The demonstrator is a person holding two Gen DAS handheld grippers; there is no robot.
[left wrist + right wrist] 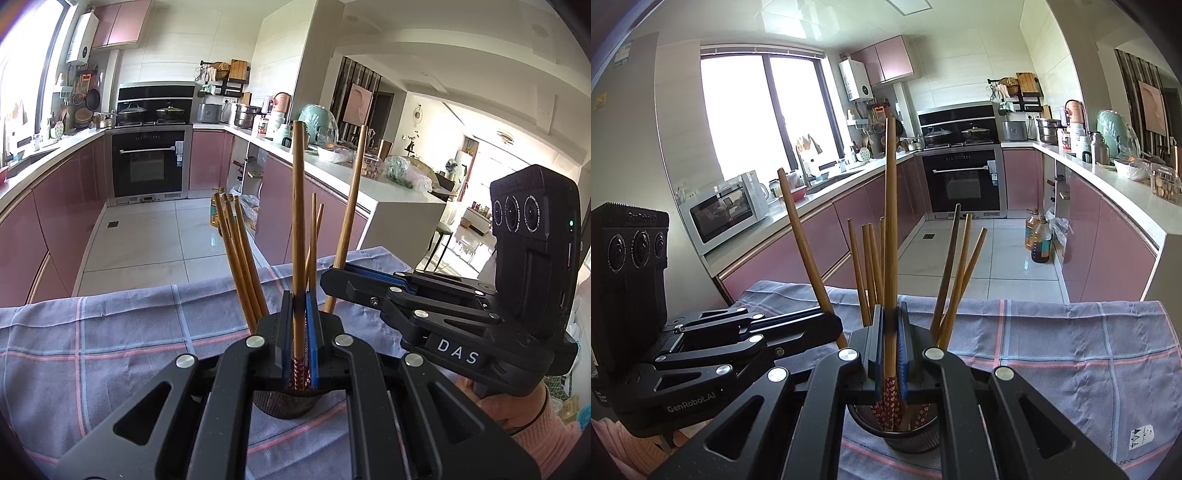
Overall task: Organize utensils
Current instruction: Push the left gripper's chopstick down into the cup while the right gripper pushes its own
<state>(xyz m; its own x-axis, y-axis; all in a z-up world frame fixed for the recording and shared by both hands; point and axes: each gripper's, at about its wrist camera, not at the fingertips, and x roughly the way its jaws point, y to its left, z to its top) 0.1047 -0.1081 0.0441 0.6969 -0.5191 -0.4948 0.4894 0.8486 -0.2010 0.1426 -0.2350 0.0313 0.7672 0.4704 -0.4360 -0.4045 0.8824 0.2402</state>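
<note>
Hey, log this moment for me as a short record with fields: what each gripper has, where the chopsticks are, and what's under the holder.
left gripper: shut on one chopstick, upright over the holder
right gripper: shut on another chopstick, also upright
holder: dark mesh cup, more chopsticks standing in it
surface: checked cloth under the holder
background: kitchen, oven at the far end

Chopsticks [891,221]: matt brown wood, patterned ends. Holder [908,432], lower centre: dark metal mesh. Cloth [1071,350] on surface: woven, checked, matt. Gripper bodies: matt black plastic.
</note>
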